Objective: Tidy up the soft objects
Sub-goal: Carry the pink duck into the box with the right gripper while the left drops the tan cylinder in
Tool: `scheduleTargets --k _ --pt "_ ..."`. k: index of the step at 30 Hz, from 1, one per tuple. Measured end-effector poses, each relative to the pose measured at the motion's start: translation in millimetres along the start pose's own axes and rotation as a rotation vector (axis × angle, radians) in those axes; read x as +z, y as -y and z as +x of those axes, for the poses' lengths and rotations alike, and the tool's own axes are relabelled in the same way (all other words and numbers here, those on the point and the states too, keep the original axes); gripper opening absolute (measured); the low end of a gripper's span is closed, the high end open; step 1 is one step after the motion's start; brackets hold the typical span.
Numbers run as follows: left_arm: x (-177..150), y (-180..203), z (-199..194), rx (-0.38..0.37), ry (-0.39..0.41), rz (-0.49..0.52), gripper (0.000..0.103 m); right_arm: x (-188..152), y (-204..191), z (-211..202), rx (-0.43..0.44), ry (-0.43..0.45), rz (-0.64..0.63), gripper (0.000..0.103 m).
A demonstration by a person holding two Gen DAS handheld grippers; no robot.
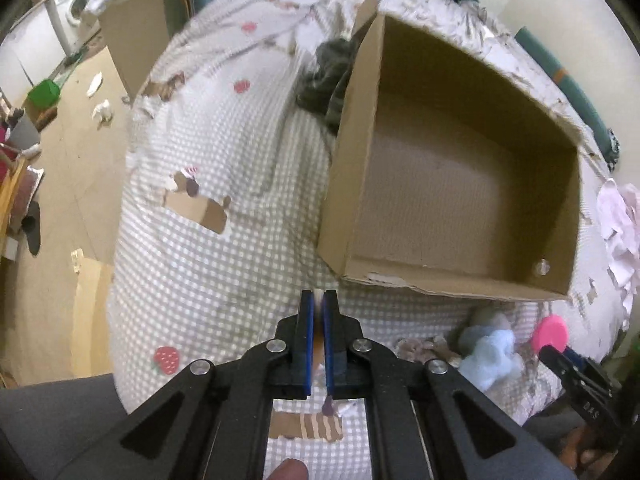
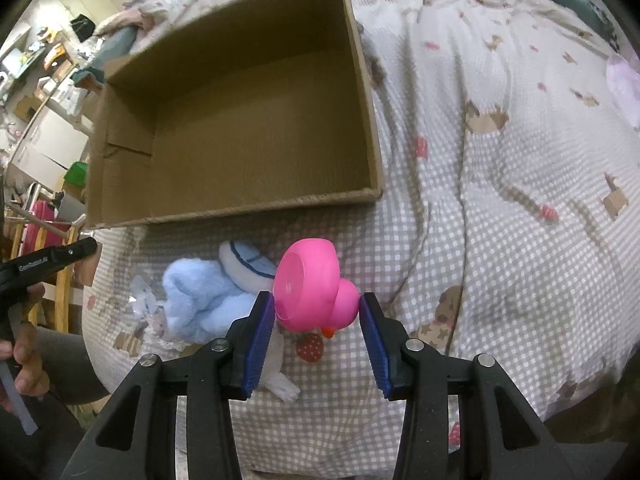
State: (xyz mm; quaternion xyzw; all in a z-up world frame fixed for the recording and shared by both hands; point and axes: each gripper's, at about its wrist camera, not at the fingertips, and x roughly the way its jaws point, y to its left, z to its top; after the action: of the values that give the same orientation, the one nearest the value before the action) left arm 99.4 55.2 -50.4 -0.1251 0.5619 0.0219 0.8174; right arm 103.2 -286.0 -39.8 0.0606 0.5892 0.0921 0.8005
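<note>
Lying open and empty on the checked bed quilt (image 2: 500,184), the cardboard box (image 2: 248,136) is awaiting the pink duck (image 2: 316,292), which the right gripper (image 2: 317,334) is clamping just short of its rim; next, carry over and release. Left gripper (image 1: 319,344) is pinched shut, seemingly empty.

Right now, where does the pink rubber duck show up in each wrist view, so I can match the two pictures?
Left wrist view: the pink rubber duck sits at the lower right edge, at the tip of the right gripper.
Right wrist view: the duck is low in the centre, between the blue pads.
Shared landmark: the open cardboard box on the checked quilt, with the light blue plush in front of it.
</note>
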Motion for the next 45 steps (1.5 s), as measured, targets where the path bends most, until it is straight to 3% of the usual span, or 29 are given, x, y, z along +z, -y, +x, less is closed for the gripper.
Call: scheduleTargets --k 9,18,29,39,45 --pt "16.9 41.7 -70.7 -0.065 0.08 0.023 0.004 18.7 -19.7 -61.7 0.075 0.146 -0.101 0.046" --pt "54.3 87.1 -84.7 -0.093 0.112 0.1 0.004 64.4 -45.5 -78.7 0.11 0.217 -0.149 0.046" --pt "78.9 114.3 -30.0 -0.083 0.082 0.16 0.004 86.5 -37.6 -21.7 0.132 0.167 -0.094 0.046" --pt "68.9 114.0 26.1 -0.038 0.039 0.168 0.004 82.4 -32.4 23.6 0.088 0.082 -0.082 0.046" --pt "62.4 117.3 33.9 0.004 0.06 0.215 0.005 81.8 -34.5 37.3 0.088 0.039 -0.07 0.046"
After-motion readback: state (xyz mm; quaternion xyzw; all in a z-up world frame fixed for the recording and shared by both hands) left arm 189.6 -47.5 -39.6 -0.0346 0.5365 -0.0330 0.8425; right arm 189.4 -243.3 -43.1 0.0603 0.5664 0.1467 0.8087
